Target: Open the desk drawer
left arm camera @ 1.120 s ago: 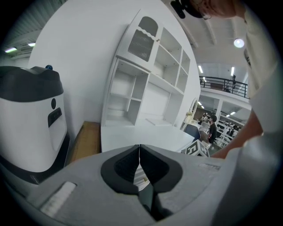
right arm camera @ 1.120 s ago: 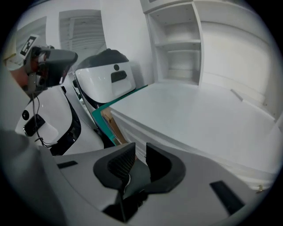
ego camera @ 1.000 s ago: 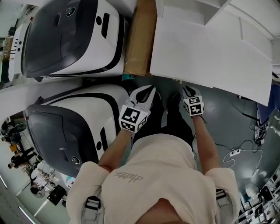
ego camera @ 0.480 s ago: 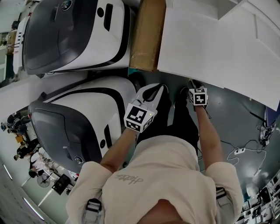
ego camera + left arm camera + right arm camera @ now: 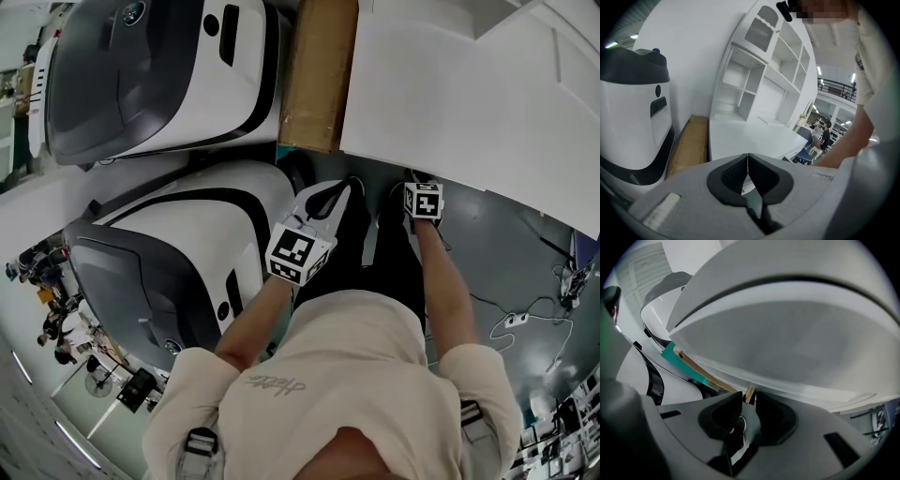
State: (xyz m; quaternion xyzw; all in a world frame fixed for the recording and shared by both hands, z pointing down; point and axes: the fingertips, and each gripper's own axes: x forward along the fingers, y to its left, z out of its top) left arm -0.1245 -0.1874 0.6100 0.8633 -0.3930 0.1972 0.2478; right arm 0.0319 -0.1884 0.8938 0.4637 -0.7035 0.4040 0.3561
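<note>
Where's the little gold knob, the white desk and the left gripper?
gold knob [image 5: 749, 395]: right gripper view, on its front face, between the jaws.
white desk [image 5: 450, 94]: head view, on the bare top.
left gripper [image 5: 748, 159]: left gripper view, where its closed tips meet.

Bright even light, heavy fisheye edges

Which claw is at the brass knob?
The right claw: a brass knob sits between its jaw tips. The left claw is shut and empty.

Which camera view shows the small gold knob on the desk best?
The right gripper view: the gold knob sits between the jaws of the right gripper. Head view hides it; left gripper view misses it.
</note>
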